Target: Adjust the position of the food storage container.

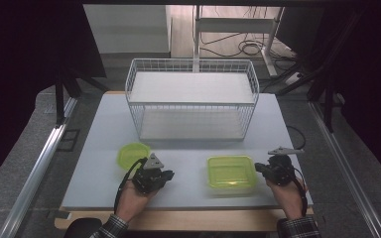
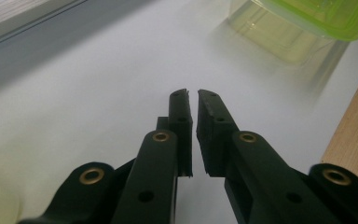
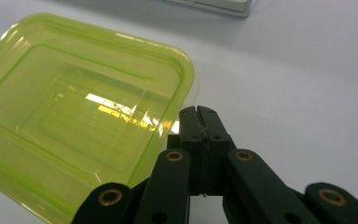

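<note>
Resting beside green container (image 1: 231, 172), right gripper (image 1: 258, 167) closed, left gripper (image 1: 170, 174) nearly closed

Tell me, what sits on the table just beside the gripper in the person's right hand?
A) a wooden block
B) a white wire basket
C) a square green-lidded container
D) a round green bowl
C: in the high view the square green-lidded container lies right next to the right gripper, whose jaws are shut on nothing; the right gripper view shows its lid corner close by the jaws.

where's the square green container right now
In the high view the square green container sits on the table's near right part, between the two grippers, just left of the right gripper and in front of the wire basket.
</note>
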Demonstrator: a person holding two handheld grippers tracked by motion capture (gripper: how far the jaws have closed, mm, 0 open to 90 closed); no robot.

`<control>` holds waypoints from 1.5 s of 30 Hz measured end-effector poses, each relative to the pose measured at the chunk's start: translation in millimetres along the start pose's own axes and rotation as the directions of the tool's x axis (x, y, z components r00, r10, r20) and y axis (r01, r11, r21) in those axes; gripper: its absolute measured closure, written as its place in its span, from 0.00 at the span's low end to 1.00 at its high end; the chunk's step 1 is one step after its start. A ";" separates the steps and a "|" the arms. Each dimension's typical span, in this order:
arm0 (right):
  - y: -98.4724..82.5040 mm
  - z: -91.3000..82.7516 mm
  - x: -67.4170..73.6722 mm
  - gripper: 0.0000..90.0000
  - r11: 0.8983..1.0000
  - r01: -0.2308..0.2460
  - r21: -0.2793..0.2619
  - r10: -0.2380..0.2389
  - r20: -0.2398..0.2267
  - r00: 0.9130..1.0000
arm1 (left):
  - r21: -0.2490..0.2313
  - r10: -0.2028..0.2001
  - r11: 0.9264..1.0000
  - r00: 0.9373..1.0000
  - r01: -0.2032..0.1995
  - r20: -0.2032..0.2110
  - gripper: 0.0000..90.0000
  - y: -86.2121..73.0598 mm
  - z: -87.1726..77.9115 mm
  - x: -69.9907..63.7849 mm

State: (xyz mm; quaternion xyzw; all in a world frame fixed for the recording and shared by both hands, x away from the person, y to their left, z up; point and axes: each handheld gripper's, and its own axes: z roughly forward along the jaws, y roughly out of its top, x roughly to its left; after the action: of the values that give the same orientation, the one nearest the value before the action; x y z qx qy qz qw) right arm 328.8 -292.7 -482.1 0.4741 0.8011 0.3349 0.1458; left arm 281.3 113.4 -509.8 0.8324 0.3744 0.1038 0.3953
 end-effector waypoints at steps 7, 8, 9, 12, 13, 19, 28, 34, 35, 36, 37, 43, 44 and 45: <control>8.7 13.8 19.5 0.99 1.000 0.020 0.011 -0.020 -0.054 0.998 | 0.015 -0.001 1.000 1.000 0.001 -0.009 0.92 -7.3 -6.5 1.8; 9.6 15.9 22.5 0.99 1.000 0.024 0.015 -0.023 -0.062 0.998 | 0.019 0.007 1.000 1.000 -0.007 -0.015 0.91 -10.1 -8.7 1.8; 10.9 18.6 26.4 0.99 0.999 0.030 0.018 -0.028 -0.072 0.997 | 0.024 0.014 1.000 1.000 -0.014 -0.020 0.91 -11.7 -10.2 1.3; 14.9 26.0 37.3 0.99 0.998 0.053 0.021 -0.050 -0.100 0.994 | 0.028 0.030 0.999 0.999 -0.029 -0.030 0.88 -16.7 -15.5 0.1; 16.2 27.9 40.8 0.99 0.998 0.053 0.023 -0.050 -0.108 0.993 | 0.028 0.032 0.999 0.999 -0.031 -0.034 0.87 -18.5 -17.3 0.2; 21.6 37.4 54.7 0.99 0.997 0.078 0.020 -0.074 -0.145 0.987 | 0.022 0.035 0.999 0.998 -0.034 -0.053 0.81 -27.4 -26.4 1.4; 18.1 24.3 51.0 0.92 0.996 0.081 -0.045 -0.087 -0.155 0.984 | 0.012 0.094 0.996 0.991 -0.093 -0.092 0.51 -33.6 -29.6 -4.8; 11.4 10.1 49.1 0.61 0.991 0.104 -0.088 -0.117 -0.151 0.982 | -0.013 0.087 0.996 0.991 -0.089 -0.106 0.15 -36.6 -32.9 -7.0; 10.5 9.0 48.2 0.55 0.991 0.101 -0.088 -0.114 -0.154 0.981 | -0.016 0.089 0.996 0.991 -0.091 -0.104 0.10 -37.0 -33.9 -7.3; 9.0 7.9 47.1 0.48 0.991 0.099 -0.090 -0.112 -0.162 0.980 | -0.020 0.097 0.995 0.990 -0.099 -0.107 0.07 -38.3 -35.1 -8.1; 7.7 7.6 46.4 0.44 0.991 0.099 -0.092 -0.114 -0.170 0.979 | -0.022 0.095 0.995 0.990 -0.098 -0.105 0.04 -39.1 -35.4 -8.7; -5.3 10.4 45.0 0.21 0.991 0.106 -0.079 -0.120 -0.203 0.972 | -0.041 0.101 0.994 0.989 -0.106 -0.103 0.00 -44.8 -36.7 -9.2; -6.2 11.6 44.3 0.18 0.992 0.103 -0.079 -0.117 -0.204 0.972 | -0.045 0.103 0.993 0.989 -0.108 -0.107 0.00 -45.4 -37.0 -9.1; -6.7 12.6 43.5 0.16 0.992 0.100 -0.079 -0.114 -0.205 0.972 | -0.045 0.103 0.993 0.989 -0.108 -0.107 0.00 -45.4 -37.0 -9.1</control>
State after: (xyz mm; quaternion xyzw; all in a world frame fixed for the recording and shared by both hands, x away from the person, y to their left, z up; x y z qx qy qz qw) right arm 309.2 -252.6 -492.2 0.3869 0.8246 0.4017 0.0946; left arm 233.0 146.9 -517.5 0.8342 0.3471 0.1773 0.3900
